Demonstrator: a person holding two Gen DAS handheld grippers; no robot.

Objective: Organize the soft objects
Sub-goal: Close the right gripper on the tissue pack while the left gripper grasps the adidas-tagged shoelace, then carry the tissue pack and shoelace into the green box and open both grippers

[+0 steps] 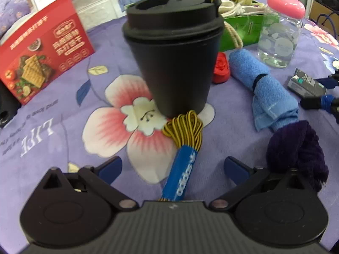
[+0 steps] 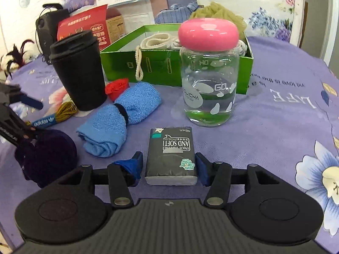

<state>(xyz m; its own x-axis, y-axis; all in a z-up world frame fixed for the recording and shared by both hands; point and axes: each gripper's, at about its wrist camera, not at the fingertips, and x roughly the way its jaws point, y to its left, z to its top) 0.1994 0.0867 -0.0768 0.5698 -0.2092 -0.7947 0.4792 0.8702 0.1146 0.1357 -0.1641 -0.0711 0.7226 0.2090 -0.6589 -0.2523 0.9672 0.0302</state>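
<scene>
In the left wrist view my left gripper [image 1: 172, 167] stands wide open around a yellow-black shoelace bundle [image 1: 186, 131] with a blue paper band, pads clear of it. A rolled blue towel [image 1: 264, 84], a red cloth [image 1: 221, 67] and a dark purple knit piece [image 1: 296, 148] lie to its right. In the right wrist view my right gripper [image 2: 168, 166] straddles a dark tissue pack [image 2: 171, 148] that lies flat on the cloth. A sliver of cloth shows between the left pad and the pack. The green box [image 2: 175, 72] behind holds a cream rope.
A black lidded cup [image 1: 173, 59] stands just beyond the laces. A glass jar with a pink lid [image 2: 208, 80] stands in front of the green box. A red cracker box [image 1: 40, 57] is at the far left, a black speaker [image 2: 45, 31] behind it.
</scene>
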